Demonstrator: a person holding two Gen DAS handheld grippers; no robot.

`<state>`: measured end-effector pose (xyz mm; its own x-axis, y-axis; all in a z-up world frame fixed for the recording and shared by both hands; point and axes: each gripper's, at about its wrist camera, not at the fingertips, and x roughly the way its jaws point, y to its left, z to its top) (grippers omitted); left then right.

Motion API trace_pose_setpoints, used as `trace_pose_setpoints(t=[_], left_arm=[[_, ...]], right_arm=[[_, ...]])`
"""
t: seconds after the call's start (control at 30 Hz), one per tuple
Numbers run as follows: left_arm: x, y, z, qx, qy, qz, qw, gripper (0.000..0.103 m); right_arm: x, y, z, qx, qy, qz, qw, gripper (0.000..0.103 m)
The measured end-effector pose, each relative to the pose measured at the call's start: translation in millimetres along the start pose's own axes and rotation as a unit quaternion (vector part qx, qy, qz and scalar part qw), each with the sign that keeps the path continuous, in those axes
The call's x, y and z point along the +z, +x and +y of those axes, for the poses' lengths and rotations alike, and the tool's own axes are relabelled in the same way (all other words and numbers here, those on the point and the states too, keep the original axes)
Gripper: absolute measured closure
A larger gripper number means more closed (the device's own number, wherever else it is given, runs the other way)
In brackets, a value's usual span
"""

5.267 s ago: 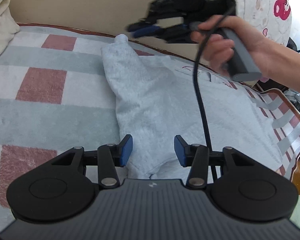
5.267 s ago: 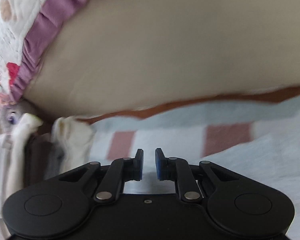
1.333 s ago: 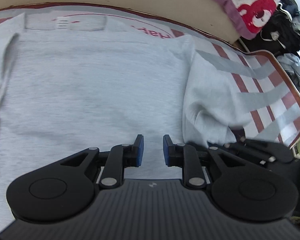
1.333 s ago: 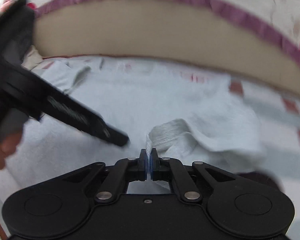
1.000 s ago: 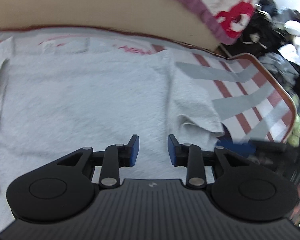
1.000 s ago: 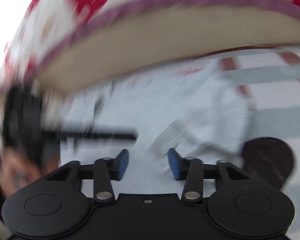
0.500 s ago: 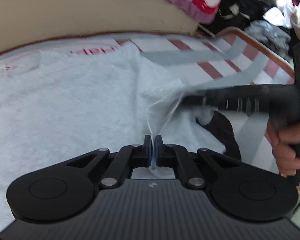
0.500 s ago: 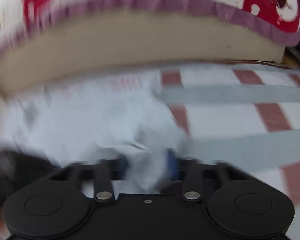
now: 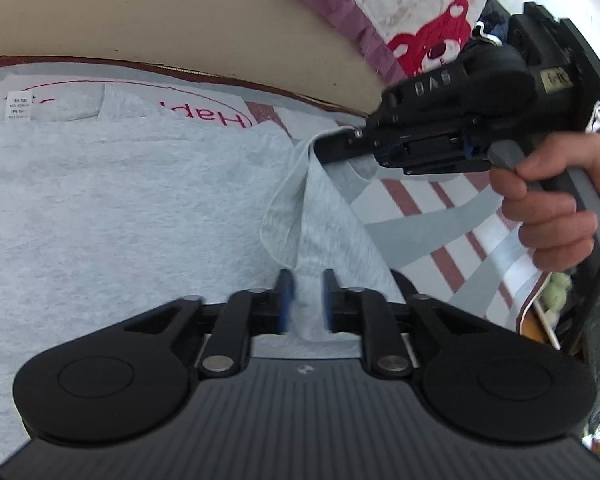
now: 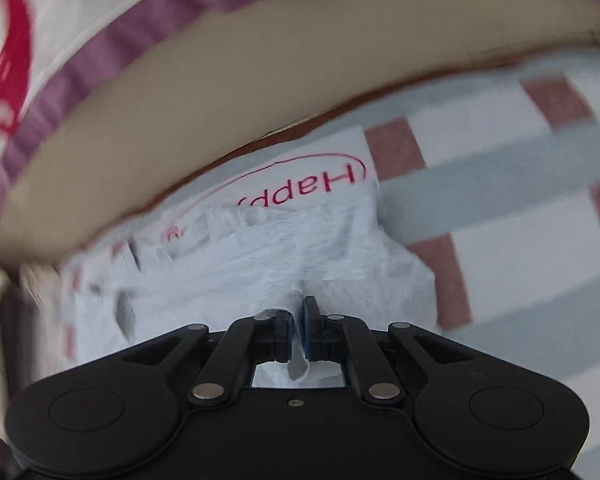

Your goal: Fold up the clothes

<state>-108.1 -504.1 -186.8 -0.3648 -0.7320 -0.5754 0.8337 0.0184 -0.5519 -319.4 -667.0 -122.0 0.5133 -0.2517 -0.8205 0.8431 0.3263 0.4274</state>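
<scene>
Left gripper [image 9: 305, 300]: blue pads spread a little, a strip of sleeve [image 9: 324, 232] lying between them; the gap shows on both sides, no pinch.

Right gripper [image 10: 296, 334]: pads pressed nearly together on a fold of the grey shirt [image 10: 260, 256], a tongue of cloth poking out behind them. Seen from the left wrist, the right gripper [image 9: 324, 148] sits beyond the sleeve, its tip on the sleeve's upper end, lifting it off the blanket [image 9: 440, 216]; a hand [image 9: 548, 208] wraps its grey handle.

Shirt: spread flat left of the sleeve, on the checked blanket. White label [image 9: 18, 108] at its far-left edge.

Beyond the shirt: white patch with red "Happ" lettering [image 10: 332, 180], upside down. Beyond that, a tan board [image 9: 160, 16]; above it, a quilt [image 9: 420, 8] with purple trim and red bear print.
</scene>
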Motion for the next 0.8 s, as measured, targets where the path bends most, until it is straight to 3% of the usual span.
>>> trace_pose_setpoints(t=[0.1, 0.23, 0.27, 0.3, 0.33, 0.37, 0.4, 0.47, 0.5, 0.57, 0.63, 0.67, 0.8], left_arm=[[2, -2, 0, -0.012, -0.009, -0.020, 0.9997, 0.047], [9, 19, -2, -0.041, -0.027, -0.007, 0.9987, 0.037], [10, 29, -3, -0.033, -0.025, 0.008, 0.9991, 0.041], [10, 37, -3, -0.021, -0.020, 0.021, 0.9994, 0.072], [10, 42, -5, 0.006, -0.010, 0.029, 0.9995, 0.095], [9, 44, -4, 0.033, -0.011, 0.037, 0.9987, 0.098], [7, 42, 1, 0.038, -0.028, 0.033, 0.9983, 0.098], [1, 34, 13, 0.029, -0.070, 0.019, 0.9969, 0.098], [-1, 30, 18, 0.025, -0.089, 0.017, 0.9956, 0.098], [-4, 26, 25, 0.017, -0.112, 0.019, 0.9933, 0.098], [-6, 24, 30, 0.008, -0.129, 0.022, 0.9913, 0.098], [-5, 23, 31, 0.006, -0.133, 0.025, 0.9908, 0.097], [-2, 19, 28, 0.020, -0.127, 0.019, 0.9915, 0.097]], right_arm=[[-4, -1, 16, -0.007, -0.066, 0.010, 0.998, 0.095], [-13, 4, 26, 0.042, -0.100, 0.044, 0.993, 0.094], [-14, 6, 28, 0.055, -0.105, 0.048, 0.992, 0.094], [-15, 6, 28, 0.065, -0.105, 0.046, 0.991, 0.090], [-14, 5, 27, 0.069, -0.102, 0.034, 0.992, 0.089], [-13, 1, 27, 0.067, -0.096, 0.012, 0.993, 0.088], [-15, -4, 23, 0.062, -0.089, -0.016, 0.994, 0.088], [-19, -15, 14, 0.039, -0.077, -0.067, 0.994, 0.086], [-23, -20, 11, 0.022, -0.076, -0.086, 0.993, 0.081], [-35, -22, 12, -0.031, -0.116, -0.090, 0.989, 0.076], [-50, -20, 14, -0.076, -0.161, -0.085, 0.980, 0.058], [-57, -18, 14, -0.088, -0.176, -0.082, 0.977, 0.054], [-85, -14, 7, -0.072, -0.176, -0.062, 0.980, 0.047]])
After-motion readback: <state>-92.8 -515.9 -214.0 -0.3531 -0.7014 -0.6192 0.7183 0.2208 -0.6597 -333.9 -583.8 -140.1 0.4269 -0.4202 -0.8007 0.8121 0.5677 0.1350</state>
